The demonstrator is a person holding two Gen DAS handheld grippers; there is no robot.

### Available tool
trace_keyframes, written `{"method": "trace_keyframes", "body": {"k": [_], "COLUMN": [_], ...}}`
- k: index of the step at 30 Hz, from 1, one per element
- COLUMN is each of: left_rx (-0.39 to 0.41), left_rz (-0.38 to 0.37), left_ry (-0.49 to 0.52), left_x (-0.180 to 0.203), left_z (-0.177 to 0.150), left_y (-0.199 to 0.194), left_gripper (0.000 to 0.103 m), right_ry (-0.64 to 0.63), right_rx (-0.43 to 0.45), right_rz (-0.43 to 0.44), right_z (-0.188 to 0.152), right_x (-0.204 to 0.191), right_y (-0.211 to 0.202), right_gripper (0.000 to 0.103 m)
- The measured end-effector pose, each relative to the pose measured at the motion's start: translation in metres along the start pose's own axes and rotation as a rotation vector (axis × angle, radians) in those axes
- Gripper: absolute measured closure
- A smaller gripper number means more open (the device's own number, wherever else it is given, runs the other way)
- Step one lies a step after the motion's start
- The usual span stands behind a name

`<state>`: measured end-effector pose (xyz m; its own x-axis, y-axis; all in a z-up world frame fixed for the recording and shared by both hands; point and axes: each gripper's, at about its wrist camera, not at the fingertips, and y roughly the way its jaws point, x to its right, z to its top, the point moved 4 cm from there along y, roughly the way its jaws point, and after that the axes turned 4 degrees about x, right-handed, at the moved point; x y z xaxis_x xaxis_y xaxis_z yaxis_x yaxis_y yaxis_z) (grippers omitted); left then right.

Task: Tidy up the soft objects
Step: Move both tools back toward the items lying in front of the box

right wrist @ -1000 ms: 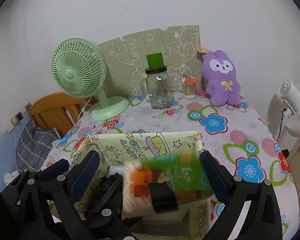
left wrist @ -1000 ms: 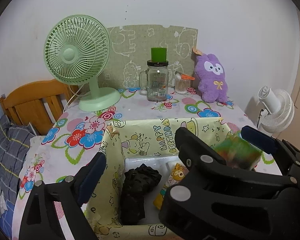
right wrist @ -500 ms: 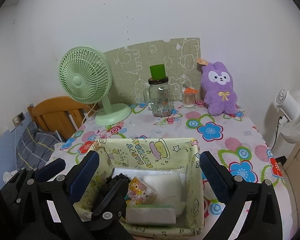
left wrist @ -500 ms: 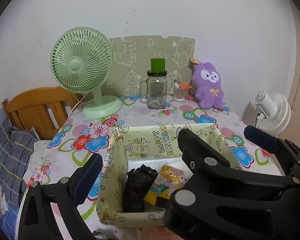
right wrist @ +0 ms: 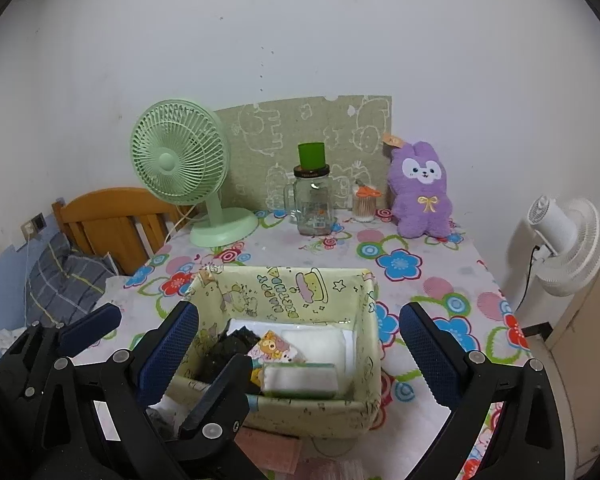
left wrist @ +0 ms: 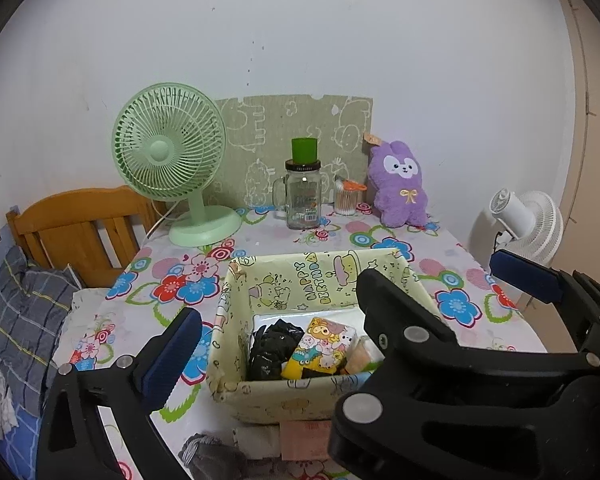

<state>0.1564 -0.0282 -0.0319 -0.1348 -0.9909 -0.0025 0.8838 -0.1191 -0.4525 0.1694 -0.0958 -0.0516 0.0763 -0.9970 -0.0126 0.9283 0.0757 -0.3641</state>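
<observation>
A yellow "Happy Birthday" fabric basket (left wrist: 236, 320) (right wrist: 370, 344) stands on the flowered table. Inside lie a crumpled black piece (left wrist: 270, 350) (right wrist: 226, 348), a cartoon-print pack (left wrist: 322, 346) (right wrist: 278, 350), a white folded cloth (right wrist: 314, 340) and a white pack with a green edge (right wrist: 300, 380). My right gripper (right wrist: 298, 340) (left wrist: 436, 272) hangs open in front of the basket, nothing between its pads. My left gripper (left wrist: 300, 332) is beside it, jaws still opening and empty; its right finger is hidden behind the right gripper. A purple plush rabbit (left wrist: 400, 184) (right wrist: 422, 190) sits at the back right.
A green fan (left wrist: 168, 144), a glass jar (left wrist: 302, 196) with a green cup on top and a cotton-swab holder (left wrist: 346, 196) line the back. A pink piece (left wrist: 304, 440) and grey cloth (left wrist: 204, 454) lie by the near edge. A wooden bed frame (left wrist: 80, 224) is left, a white fan (right wrist: 560, 236) right.
A colourful pack that hung blurred between the right gripper's pads now lies in the basket. Both grippers have drawn back and up, so the basket looks smaller and farther.
</observation>
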Motion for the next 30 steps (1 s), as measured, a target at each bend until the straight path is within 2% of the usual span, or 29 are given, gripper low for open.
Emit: {"method": "trace_keyframes", "body": {"k": [10,21,30], "left_rx": [0.04,0.051,0.065], "left_rz": [-0.02,-0.032,-0.016], "left_ry": [0.006,0.028,0.016], "left_x": [0.002,0.009,0.011], "left_z": [-0.004,-0.016,-0.035], "left_y": [-0.029,-0.055,-0.069], "left_gripper": [0.0,0.0,0.0], "right_ry": [-0.049,-0.059,-0.058], "right_rx": [0.03,0.06,0.081], "right_rz": [-0.02,-0.027,-0.008], "right_z": [-0.003,-0.014,-0.032], "right_x": [-0.009,-0.012,-0.014], "right_y": [-0.033,-0.066,-0.082], "right_gripper": [0.001,0.001,0.002]}}
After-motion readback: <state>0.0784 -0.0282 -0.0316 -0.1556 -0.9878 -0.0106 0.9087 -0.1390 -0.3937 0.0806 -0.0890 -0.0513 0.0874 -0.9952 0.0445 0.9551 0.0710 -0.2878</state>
